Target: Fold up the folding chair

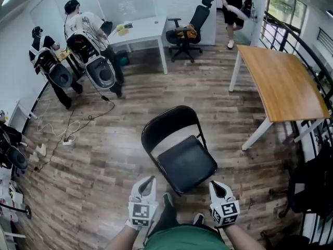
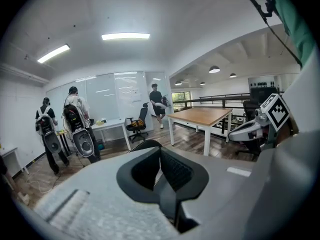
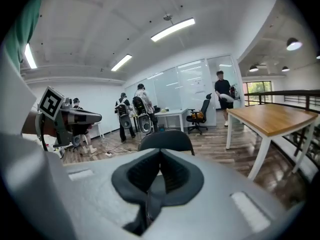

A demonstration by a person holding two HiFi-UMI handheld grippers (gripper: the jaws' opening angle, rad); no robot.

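Observation:
The black folding chair (image 1: 179, 147) stands unfolded on the wood floor just ahead of me, its seat (image 1: 187, 164) towards me and its backrest (image 1: 169, 121) away. My left gripper (image 1: 149, 180) hovers short of the seat's near left corner, shut and empty. My right gripper (image 1: 215, 184) hovers by the near right corner, also shut with nothing in it. In the left gripper view the closed jaws (image 2: 161, 176) point at the backrest top (image 2: 146, 144). The right gripper view shows the backrest (image 3: 166, 140) beyond its closed jaws (image 3: 160, 176). Neither gripper touches the chair.
A wooden table (image 1: 283, 82) on white legs stands to the right, a black railing (image 1: 299, 46) behind it. A white desk (image 1: 140, 30) and an office chair (image 1: 187, 33) are at the back. People with equipment (image 1: 86, 46) stand at the left, cables (image 1: 67, 134) on the floor.

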